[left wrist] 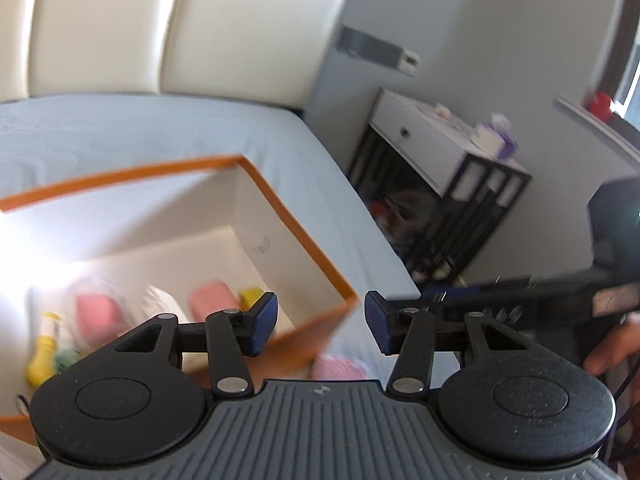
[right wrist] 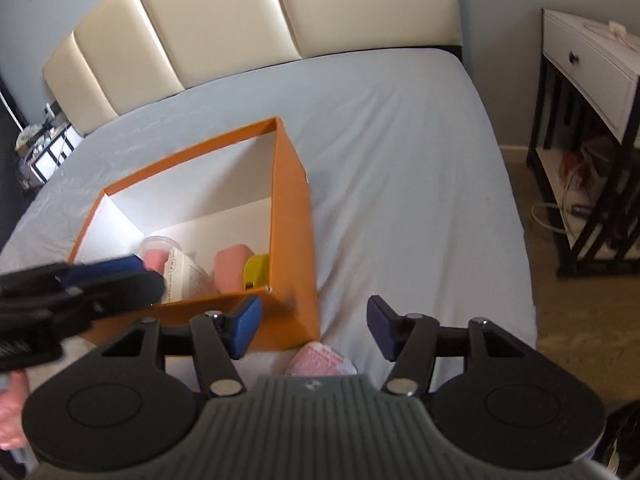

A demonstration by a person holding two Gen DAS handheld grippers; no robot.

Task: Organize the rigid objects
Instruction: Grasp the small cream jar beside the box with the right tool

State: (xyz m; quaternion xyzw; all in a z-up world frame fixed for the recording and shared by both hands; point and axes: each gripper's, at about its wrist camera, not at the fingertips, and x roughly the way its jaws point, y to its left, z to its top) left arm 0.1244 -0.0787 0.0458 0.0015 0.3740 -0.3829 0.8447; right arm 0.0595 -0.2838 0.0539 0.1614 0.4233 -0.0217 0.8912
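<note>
An orange box (left wrist: 304,236) (right wrist: 292,184) with a white inside stands on the bed. It holds pink items (left wrist: 210,300) (right wrist: 234,266), a yellow item (right wrist: 258,270), a white container (right wrist: 188,272) and a yellow bottle (left wrist: 42,356). A pink packet (right wrist: 320,360) (left wrist: 338,366) lies on the sheet just in front of the box's near corner. My left gripper (left wrist: 321,322) is open and empty above the box's near corner. My right gripper (right wrist: 314,326) is open and empty above the pink packet. The left gripper also shows in the right wrist view (right wrist: 100,284), over the box's near left side.
The bed's pale blue sheet (right wrist: 400,160) spreads to the right of the box. A cream padded headboard (right wrist: 240,20) stands behind. A white and black nightstand (right wrist: 592,128) stands to the right of the bed on a tan carpet (right wrist: 580,312).
</note>
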